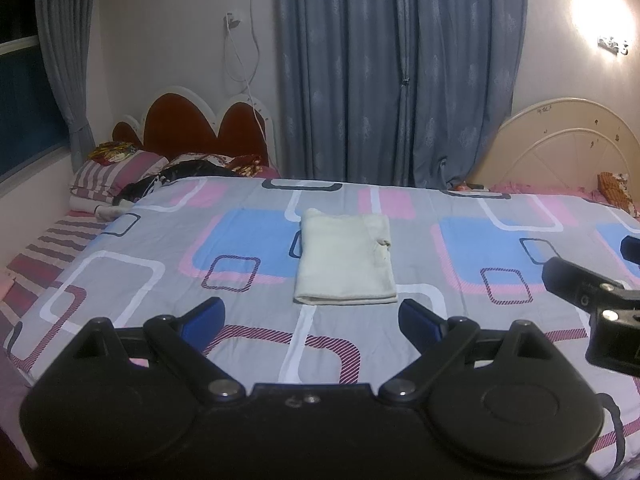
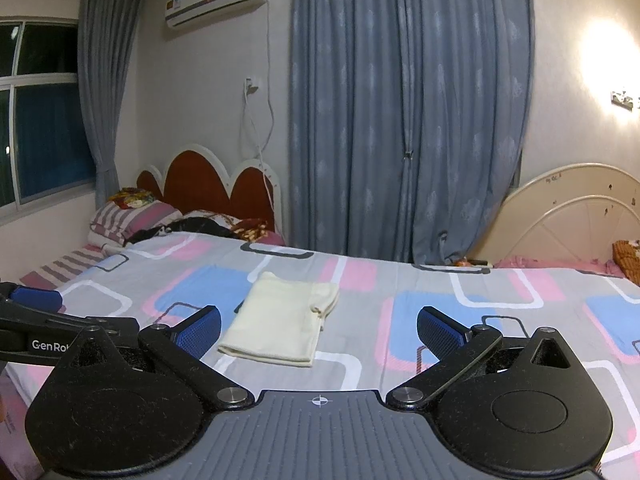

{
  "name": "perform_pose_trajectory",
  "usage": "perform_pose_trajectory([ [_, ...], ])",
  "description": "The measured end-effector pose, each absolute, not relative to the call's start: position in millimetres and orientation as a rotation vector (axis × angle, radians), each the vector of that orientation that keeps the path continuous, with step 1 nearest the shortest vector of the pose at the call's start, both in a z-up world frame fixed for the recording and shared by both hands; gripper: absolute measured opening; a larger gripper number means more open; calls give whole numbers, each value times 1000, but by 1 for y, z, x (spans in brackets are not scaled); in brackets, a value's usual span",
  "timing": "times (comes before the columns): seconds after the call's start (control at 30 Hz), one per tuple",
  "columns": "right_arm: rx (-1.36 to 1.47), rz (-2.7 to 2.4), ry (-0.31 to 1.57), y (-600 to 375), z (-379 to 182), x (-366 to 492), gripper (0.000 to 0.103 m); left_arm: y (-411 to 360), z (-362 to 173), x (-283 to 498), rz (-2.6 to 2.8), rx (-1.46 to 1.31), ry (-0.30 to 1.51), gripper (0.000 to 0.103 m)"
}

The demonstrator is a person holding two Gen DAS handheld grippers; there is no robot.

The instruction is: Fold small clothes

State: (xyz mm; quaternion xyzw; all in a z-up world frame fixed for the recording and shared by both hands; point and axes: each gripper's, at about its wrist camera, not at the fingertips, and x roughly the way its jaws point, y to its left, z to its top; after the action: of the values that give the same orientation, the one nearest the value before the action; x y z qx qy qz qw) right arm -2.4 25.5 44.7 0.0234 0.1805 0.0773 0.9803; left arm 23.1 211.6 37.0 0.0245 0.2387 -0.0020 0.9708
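Left wrist view first: a cream garment (image 1: pixel 346 258) lies folded into a neat upright rectangle on the bed (image 1: pixel 168 248), its long axis running away from the camera toward the curtains (image 1: pixel 400 68). The near short edge shows stacked layers, and a small notch with a bit of trim sits partway along its right side. The cloth looks soft and slightly ribbed, flat, with no loose parts spilling out. It rests on a bedspread patterned with blue, pink and white rounded rectangles, just beyond the left gripper (image 1: pixel 312 318), whose jaws stand released and wide apart, holding nothing, with the garment centred in the gap between the blue pads. Part of the right gripper (image 1: pixel 592 288) shows at the right edge, well apart from the cloth. Right wrist view: the same garment (image 2: pixel 282 318) appears skewed, its long axis slanting from near left to far right, the thick folded edge nearest and a small flap stepping out at the far right corner. It lies ahead and a little left of centre between the blue pads of the right gripper (image 2: pixel 320 330), jaws released, empty and clear of the fabric. At the left edge the left gripper (image 2: pixel 36 300) shows in part.
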Motion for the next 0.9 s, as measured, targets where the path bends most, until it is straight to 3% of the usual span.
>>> perform_pose_trajectory([
  [0.9, 51, 153, 378, 21, 34, -2, 103, 213, 31, 24, -8, 56, 492, 93],
])
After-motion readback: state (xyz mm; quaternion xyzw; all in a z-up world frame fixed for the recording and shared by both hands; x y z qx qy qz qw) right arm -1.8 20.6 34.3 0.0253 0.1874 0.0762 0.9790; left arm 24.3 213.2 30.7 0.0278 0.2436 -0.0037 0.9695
